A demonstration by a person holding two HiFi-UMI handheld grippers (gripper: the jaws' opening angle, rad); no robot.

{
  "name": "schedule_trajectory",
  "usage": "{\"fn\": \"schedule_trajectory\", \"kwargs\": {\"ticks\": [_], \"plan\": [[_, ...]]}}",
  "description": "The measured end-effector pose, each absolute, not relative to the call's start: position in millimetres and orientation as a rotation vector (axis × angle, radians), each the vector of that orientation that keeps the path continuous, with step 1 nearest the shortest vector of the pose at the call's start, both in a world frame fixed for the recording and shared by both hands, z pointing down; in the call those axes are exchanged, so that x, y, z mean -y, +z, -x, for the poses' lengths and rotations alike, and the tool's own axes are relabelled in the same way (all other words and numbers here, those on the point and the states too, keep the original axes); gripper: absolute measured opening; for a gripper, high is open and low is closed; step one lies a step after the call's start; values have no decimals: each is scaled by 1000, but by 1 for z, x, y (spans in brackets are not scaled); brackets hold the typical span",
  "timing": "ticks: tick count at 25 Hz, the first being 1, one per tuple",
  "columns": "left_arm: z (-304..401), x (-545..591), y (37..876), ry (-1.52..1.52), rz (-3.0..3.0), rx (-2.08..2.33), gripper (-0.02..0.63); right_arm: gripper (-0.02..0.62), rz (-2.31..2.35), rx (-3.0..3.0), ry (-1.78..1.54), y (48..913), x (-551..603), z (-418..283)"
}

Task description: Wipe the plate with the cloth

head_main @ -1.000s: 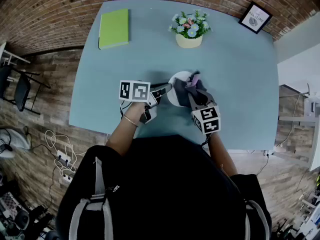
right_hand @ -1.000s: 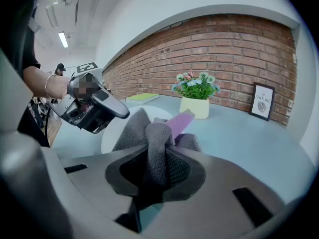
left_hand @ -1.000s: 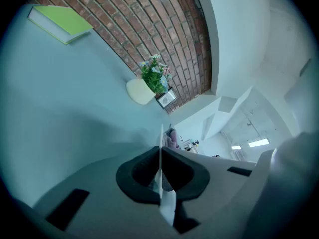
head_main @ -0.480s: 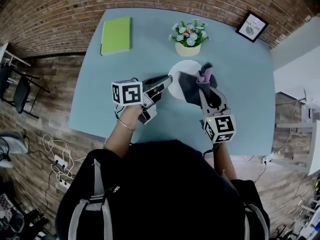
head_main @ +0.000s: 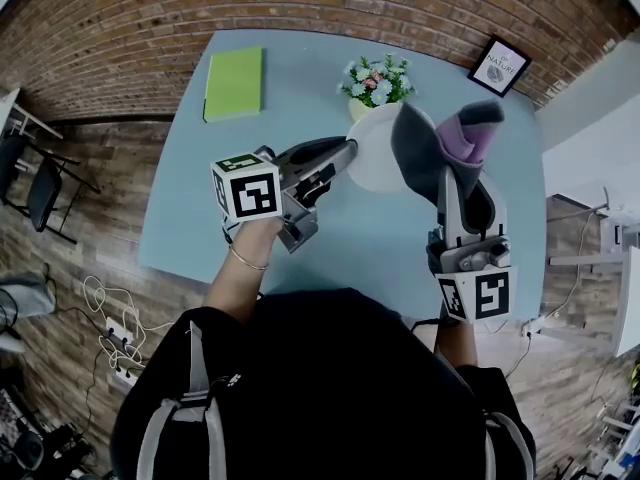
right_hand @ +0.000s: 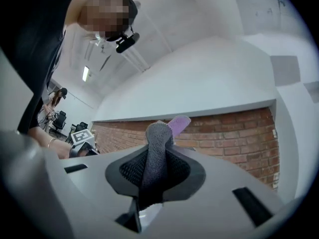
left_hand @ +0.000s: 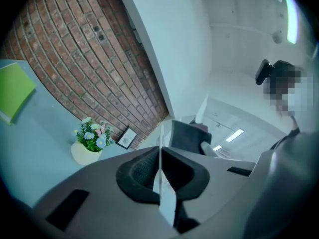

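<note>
In the head view, the left gripper point(head_main: 347, 151) is clamped on the near-left rim of the round white plate point(head_main: 377, 148). The plate is held in the air above the pale blue table point(head_main: 300, 78), just in front of the cream pot of blue and pink flowers point(head_main: 378, 80). The right gripper point(head_main: 456, 173) pinches a dark grey cloth with a purple fold point(head_main: 440, 140). The cloth sits off the plate's right edge, on the near-right side of the flower pot, and whether it touches the plate cannot be told here. A green book point(head_main: 233, 83) lies well left of the pot and a small framed picture point(head_main: 498, 65) lies to its right. Neither stands in the way.

In the left gripper view the plate runs edge-on between the closed pads as a thin white line, its long axis pointing straight ahead. The grey cloth shows just right of that line.

In the right gripper view the jaws are shut on the cloth, which stands up out of them as a narrow roll.

The right hand is judged the one to sweep leftward across the plate's face.
</note>
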State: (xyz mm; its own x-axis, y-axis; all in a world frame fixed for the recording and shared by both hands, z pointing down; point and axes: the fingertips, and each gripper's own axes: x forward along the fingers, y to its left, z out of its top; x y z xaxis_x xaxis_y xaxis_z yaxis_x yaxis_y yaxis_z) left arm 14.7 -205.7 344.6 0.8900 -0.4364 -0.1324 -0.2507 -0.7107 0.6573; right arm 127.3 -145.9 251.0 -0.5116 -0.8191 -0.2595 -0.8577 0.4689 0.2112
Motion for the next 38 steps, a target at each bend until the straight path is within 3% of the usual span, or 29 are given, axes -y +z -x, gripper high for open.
{"fn": "schedule_trajectory", "kwargs": {"ticks": [6,16,38], "plan": [[-26,194,328,-351,-2444,450,18,60,1388,-2590,698,213,137,-91],[-36,180,324,-314,-2470,428,18,60,1410,-2802,709,261,161,-45],[-29,179,322,-340,-2434,454,18,60,1710,-2708,635,279,184,-96]]}}
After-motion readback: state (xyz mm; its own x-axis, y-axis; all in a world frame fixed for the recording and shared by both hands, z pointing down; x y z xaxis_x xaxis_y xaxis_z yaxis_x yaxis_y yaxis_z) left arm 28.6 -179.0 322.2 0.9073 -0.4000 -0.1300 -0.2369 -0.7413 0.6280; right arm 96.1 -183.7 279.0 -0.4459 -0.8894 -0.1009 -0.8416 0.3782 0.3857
